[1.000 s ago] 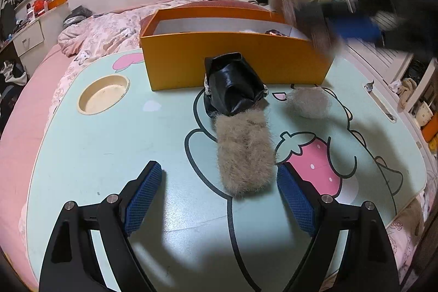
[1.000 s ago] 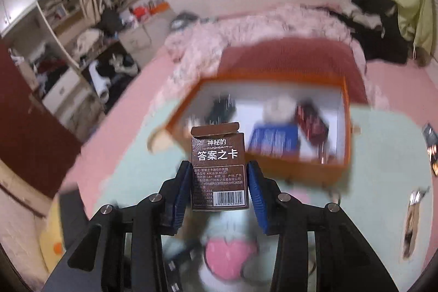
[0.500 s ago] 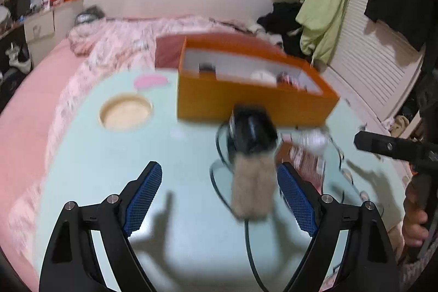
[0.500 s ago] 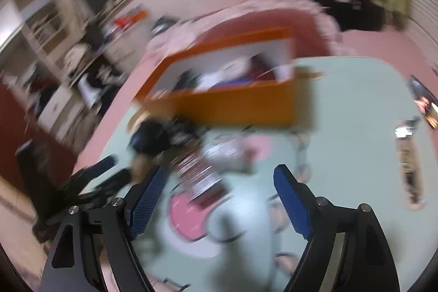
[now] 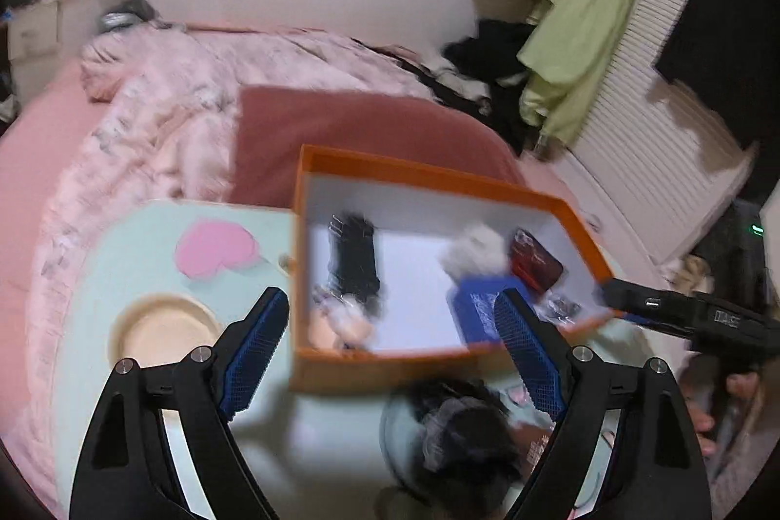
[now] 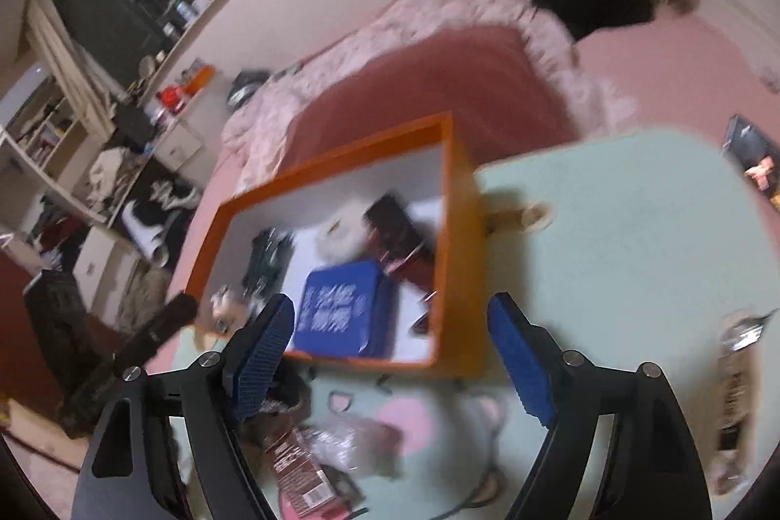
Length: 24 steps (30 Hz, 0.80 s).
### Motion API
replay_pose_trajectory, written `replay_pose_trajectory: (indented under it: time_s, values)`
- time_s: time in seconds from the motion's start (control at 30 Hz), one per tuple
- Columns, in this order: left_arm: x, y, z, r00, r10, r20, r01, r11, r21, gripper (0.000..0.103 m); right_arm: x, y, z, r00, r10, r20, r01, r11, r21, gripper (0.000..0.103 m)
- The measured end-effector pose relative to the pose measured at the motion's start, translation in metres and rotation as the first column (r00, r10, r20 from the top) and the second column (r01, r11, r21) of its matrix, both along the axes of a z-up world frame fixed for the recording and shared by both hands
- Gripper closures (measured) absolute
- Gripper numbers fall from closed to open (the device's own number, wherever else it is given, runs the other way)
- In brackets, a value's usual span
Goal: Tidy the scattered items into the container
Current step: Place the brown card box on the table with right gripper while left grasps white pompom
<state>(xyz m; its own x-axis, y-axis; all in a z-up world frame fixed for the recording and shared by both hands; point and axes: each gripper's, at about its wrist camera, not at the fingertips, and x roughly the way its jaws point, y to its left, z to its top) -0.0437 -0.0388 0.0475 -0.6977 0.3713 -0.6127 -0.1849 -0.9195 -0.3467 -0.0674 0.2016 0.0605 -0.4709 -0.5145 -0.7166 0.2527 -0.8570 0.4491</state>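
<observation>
The orange box stands on the mint table; it also shows in the right wrist view. Inside lie a blue pack, a dark red item, a white puff and a black item. My left gripper is open and empty above the box's near wall. A black furry item lies under it. My right gripper is open and empty near the box's front. The brown card box lies on the table below it beside a fluffy item.
A round cup recess sits in the table's left part. A pink bed with a quilt lies beyond the table. A small object lies at the table's right edge. The other gripper reaches in from the right.
The right gripper let go of the brown card box, which now lies on the table. Both grippers rose and moved towards the orange box, now looking down into it.
</observation>
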Motion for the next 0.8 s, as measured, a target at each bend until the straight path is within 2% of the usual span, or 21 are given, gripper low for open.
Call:
replay_pose_trajectory:
  time_s: [0.07,0.23,0.37,0.43,0.5,0.57,0.67,0.8]
  values:
    - [0.013,0.006,-0.001,1.000,-0.006,-0.022,0.005,1.000,-0.027,0.017,0.009,-0.006,-0.001,0.999,-0.010,-0.032,0.012,0.999,0.052,0.018]
    - [0.034,0.002,-0.002,1.000,0.009,-0.022,-0.009,1.000,0.010,0.017,0.019,-0.007,-0.002,1.000,-0.001,-0.021,0.002,0.999,0.050,0.017]
    - [0.040,0.002,0.002,0.999,0.016,-0.041,-0.018,0.999,-0.037,0.017,0.025,-0.008,0.001,0.999,-0.004,-0.043,0.007,0.997,0.071,0.017]
    - [0.046,-0.003,0.014,0.994,0.063,-0.091,-0.070,0.994,-0.081,0.017,0.036,-0.004,0.009,0.995,-0.042,-0.096,0.051,0.995,0.088,0.017]
    - [0.051,-0.005,0.031,0.989,0.065,-0.131,-0.080,0.991,-0.107,0.017,0.055,-0.001,0.018,0.984,-0.059,-0.168,0.082,0.987,0.138,0.017]
    - [0.046,0.004,0.049,0.993,0.017,-0.115,-0.034,0.988,-0.149,0.017,0.073,0.000,0.017,0.979,-0.046,-0.200,0.090,0.973,0.214,0.017]
    - [0.028,0.035,0.064,0.990,-0.127,-0.053,0.113,0.969,-0.222,0.017,0.091,-0.004,0.001,0.985,-0.002,-0.171,0.057,0.947,0.316,0.017]
    - [-0.008,0.071,0.058,0.982,-0.190,0.014,0.190,0.963,-0.189,0.018,0.114,-0.013,-0.027,0.992,0.076,-0.104,-0.028,0.914,0.404,0.017]
